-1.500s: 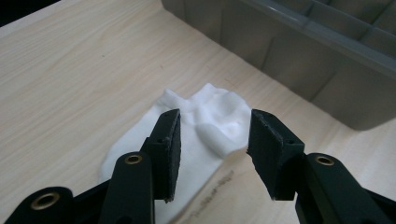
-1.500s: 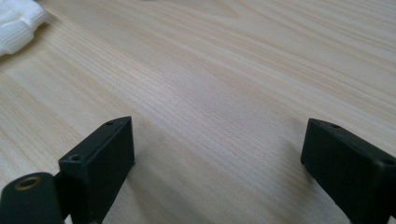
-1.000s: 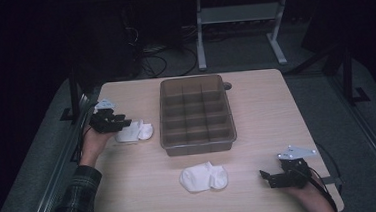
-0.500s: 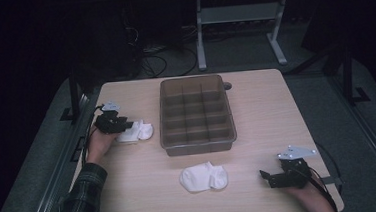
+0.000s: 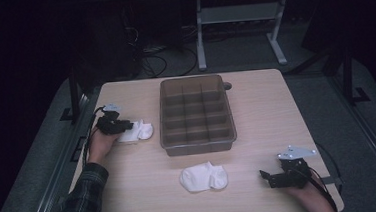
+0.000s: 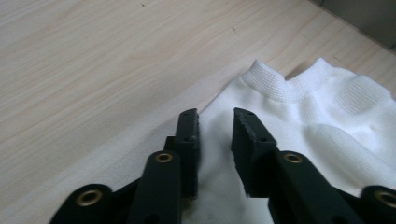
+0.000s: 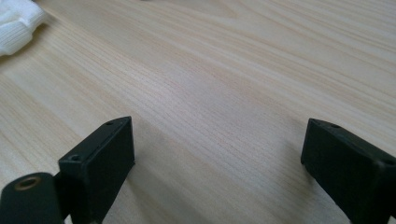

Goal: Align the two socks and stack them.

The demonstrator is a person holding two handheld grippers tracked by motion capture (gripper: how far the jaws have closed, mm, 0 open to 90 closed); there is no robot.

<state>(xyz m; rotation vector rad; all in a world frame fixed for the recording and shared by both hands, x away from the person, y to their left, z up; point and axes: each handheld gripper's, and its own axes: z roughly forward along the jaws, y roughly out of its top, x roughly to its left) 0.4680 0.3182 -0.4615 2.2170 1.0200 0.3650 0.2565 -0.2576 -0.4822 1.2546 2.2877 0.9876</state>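
A folded white sock (image 5: pixel 138 131) lies on the wooden table left of the tray. My left gripper (image 5: pixel 126 124) rests on its near end. In the left gripper view the jaws (image 6: pixel 215 114) stand only a narrow gap apart with the sock's fabric (image 6: pixel 327 121) pinched between them, its ribbed cuffs pointing away. A second white sock bundle (image 5: pixel 203 177) lies at the front middle of the table. My right gripper (image 5: pixel 265 176) sits low at the front right, pointing left toward that bundle. Its jaws (image 7: pixel 217 126) are wide apart over bare wood, and the bundle's edge (image 7: pixel 14 23) shows far off.
A brown translucent tray (image 5: pixel 199 146) with several compartments stands in the middle of the table (image 5: pixel 266 110). A small dark grommet (image 5: pixel 227 85) lies behind its right corner. Cables trail from both grippers off the table's sides.
The left hand has slid slightly nearer and settled on the sock beside the tray. The right gripper has stayed still.
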